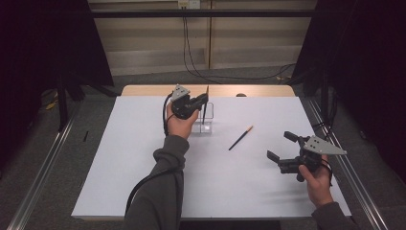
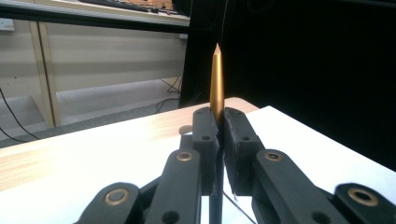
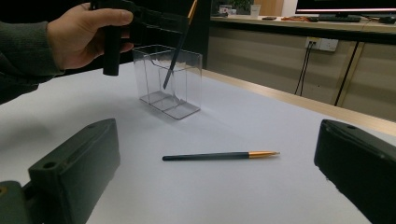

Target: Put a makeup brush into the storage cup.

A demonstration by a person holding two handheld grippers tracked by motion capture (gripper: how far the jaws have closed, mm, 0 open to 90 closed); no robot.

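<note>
- The left gripper [image 1: 203,99] is up above the clear box [image 1: 207,122] at the far side of the tabletop [image 1: 143,158]. Its jaws are squeezed tight on a dark pen [image 1: 205,110] with a gold end.
- This pen stands almost straight up. Its gold end points up and its dark end is down inside the box.
- I think the step now is putting this pen into the box. Next the jaws should let go so that it drops in and leans on a wall.
- A second pen [image 1: 240,138] lies flat on the tabletop, between the box and the right gripper [image 1: 281,147].
- The right gripper hangs low near the right edge. Its jaws are wide open and hold nothing.
- I think it should go to the second pen next, with one jaw on each side of it.
</note>
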